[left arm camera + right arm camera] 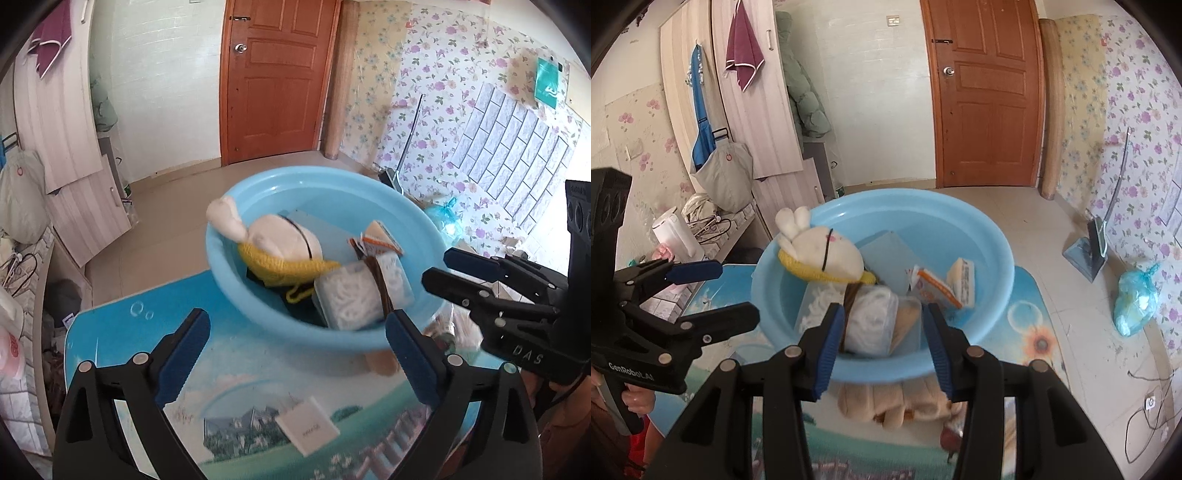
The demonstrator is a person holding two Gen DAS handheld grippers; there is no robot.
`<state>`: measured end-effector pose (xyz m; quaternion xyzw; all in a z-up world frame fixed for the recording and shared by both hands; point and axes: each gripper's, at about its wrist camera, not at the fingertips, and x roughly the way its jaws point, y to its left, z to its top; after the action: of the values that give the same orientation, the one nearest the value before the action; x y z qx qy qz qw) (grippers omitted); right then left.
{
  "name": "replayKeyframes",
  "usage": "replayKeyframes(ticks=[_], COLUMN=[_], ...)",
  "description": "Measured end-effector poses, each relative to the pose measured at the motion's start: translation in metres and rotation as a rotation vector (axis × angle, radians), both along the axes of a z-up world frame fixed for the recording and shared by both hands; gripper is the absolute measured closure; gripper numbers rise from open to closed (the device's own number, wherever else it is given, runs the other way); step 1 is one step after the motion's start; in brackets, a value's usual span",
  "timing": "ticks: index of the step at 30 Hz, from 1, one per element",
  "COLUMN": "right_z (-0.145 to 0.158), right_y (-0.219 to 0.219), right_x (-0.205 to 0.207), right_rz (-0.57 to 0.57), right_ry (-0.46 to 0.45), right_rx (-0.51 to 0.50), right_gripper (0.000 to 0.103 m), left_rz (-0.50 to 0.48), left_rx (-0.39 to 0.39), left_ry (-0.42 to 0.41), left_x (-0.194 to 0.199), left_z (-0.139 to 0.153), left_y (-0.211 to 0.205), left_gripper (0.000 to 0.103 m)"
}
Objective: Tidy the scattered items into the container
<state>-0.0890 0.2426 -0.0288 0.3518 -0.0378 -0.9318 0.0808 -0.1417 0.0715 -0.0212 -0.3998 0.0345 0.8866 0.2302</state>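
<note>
Left gripper (295,343) is spread wide and empty; the white card (307,430) lies on the table (110,332) directly below its jaws, near side of the basin (221,236).

Right gripper (881,350), likewise open and empty, faces the beige plush (894,404) just under the basin rim.

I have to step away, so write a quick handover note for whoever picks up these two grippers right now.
Left gripper: open, empty, over the table near the basin.
Right gripper: open, empty, at the basin's near rim.
Done: blue basin holds the plush rabbit, a clear box of white bits, a snack packet and more.
Left: white card on the table; beige plush in front of the basin.
</note>
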Motion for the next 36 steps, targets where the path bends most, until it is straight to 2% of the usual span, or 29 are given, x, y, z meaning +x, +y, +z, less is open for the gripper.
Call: replayKeyframes(ticks=[8, 13, 18, 23, 28, 31, 36], right_z=[-0.012, -0.018, -0.032, -0.036, -0.02, -0.014, -0.02], right_y=[-0.005, -0.01, -0.014, -0.023, -0.017, -0.015, -0.014], right_x=[0.028, 0.044, 0.057, 0.068, 0.078, 0.08, 0.081], right_rz=[-0.009, -0.005, -0.014, 0.003, -0.022, -0.042, -0.055], right_ry=[-0.038, -0.041, -0.063, -0.062, 0.013, 0.035, 0.01], right_rx=[-0.007, 0.004, -0.025, 0.009, -0.026, -0.012, 0.0], right_gripper=[0.059, 0.059, 0.059, 0.059, 0.059, 0.059, 0.059], left_rz=[0.056, 0.085, 0.125, 0.122, 0.11, 0.13, 0.112], left_rx=[-0.02, -0.064, -0.042, -0.046, -0.04, -0.091, -0.162], left_ry=[-0.029, -0.058, -0.094, -0.106, -0.041, 0.042, 0.155], left_x=[0.03, 0.052, 0.066, 0.072, 0.079, 0.086, 0.096], left_z=[-0.015, -0.031, -0.044, -0.049, -0.036, -0.03, -0.03], left_y=[-0.024, -0.041, -0.054, -0.055, -0.05, -0.046, -0.039], left_gripper=[0.003, 0.003, 0.003, 0.003, 0.003, 0.003, 0.003])
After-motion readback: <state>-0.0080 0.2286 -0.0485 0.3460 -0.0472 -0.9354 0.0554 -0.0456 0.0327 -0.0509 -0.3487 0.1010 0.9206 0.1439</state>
